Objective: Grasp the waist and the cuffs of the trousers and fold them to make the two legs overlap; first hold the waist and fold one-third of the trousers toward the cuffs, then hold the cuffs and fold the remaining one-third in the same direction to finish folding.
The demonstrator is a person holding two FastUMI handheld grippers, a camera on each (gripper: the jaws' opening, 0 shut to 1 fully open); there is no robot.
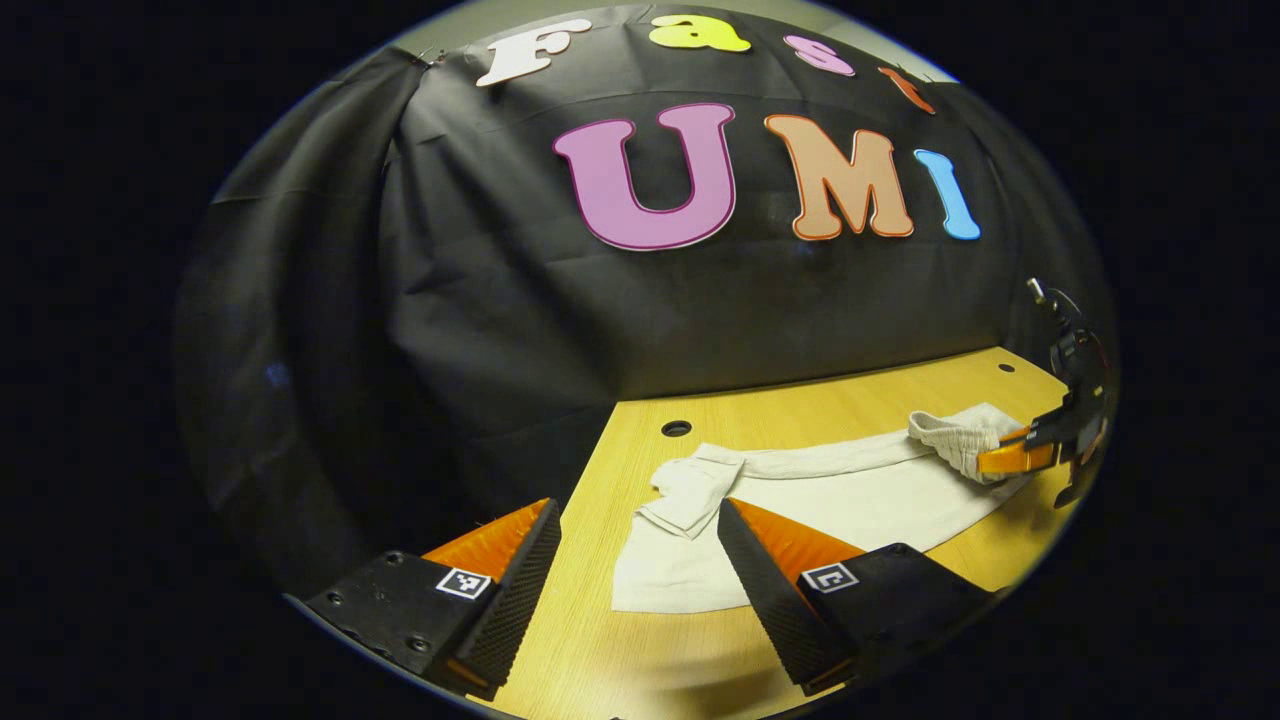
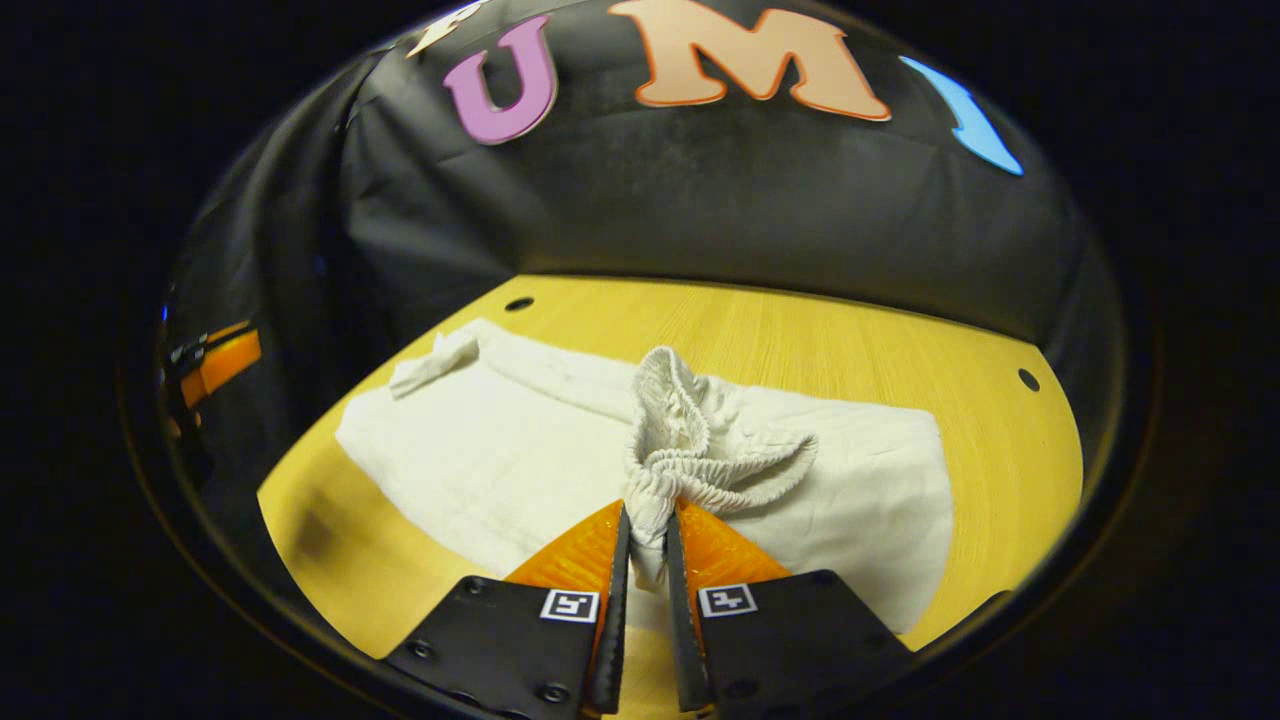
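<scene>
Fingers of our right gripper [image 2: 647, 545] pinch the trousers' elastic waist [image 2: 690, 440]; our left gripper [image 1: 640, 590], spread near the worktop's [image 1: 620, 660] edge, should clamp the cuffs [image 1: 690, 495] squarely.

The trousers [image 2: 480, 450] lie flat along the table [image 2: 800, 340], their bunched waist [image 2: 700, 440] lifted at one end between the fingers of the right tool [image 2: 645, 545], with the rumpled cuffs [image 1: 690, 490] at the other end just before the left tool [image 1: 640, 560].
</scene>
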